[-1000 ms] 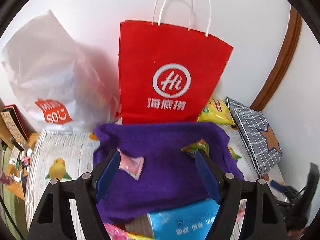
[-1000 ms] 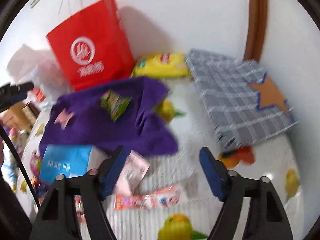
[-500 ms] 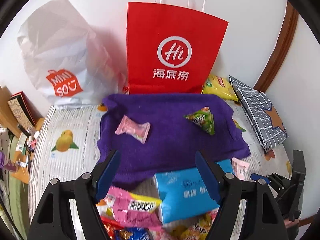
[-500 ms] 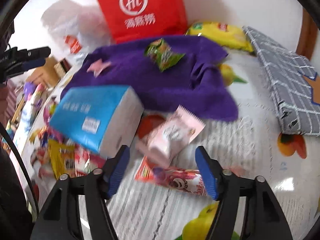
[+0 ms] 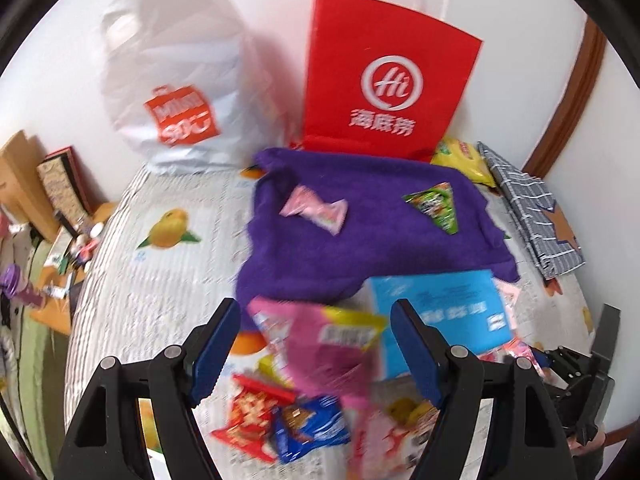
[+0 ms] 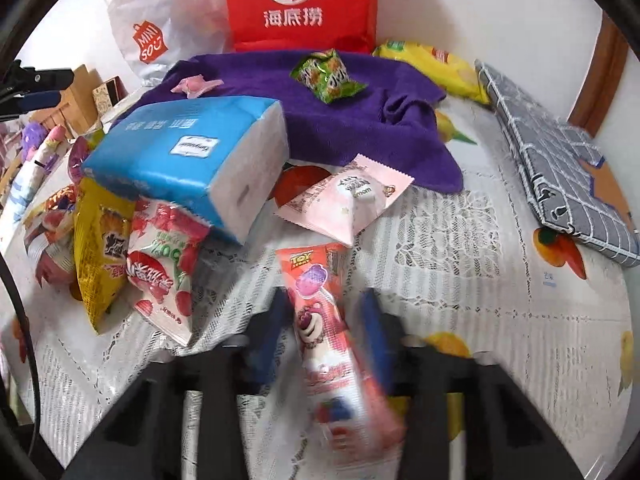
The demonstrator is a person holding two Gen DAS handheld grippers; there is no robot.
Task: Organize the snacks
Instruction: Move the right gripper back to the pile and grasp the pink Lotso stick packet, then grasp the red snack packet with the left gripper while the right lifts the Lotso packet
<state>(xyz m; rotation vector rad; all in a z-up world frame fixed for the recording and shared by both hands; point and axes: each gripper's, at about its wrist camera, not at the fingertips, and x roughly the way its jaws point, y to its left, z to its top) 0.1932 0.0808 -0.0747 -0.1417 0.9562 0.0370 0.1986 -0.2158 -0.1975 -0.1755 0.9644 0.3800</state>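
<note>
R gripper [image 6: 324, 332] jaws have clamped the long pink Toy Story snack pack [image 6: 320, 316] to lift it off the worktop [image 6: 480, 280]; L gripper [image 5: 316, 344] jaws wide, empty, over the pink snack bag [image 5: 320, 344].

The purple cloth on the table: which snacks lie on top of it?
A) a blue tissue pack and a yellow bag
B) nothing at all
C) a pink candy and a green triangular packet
C: the purple cloth carries a pink candy and a green triangular packet; the blue tissue pack sits at its near edge.
</note>
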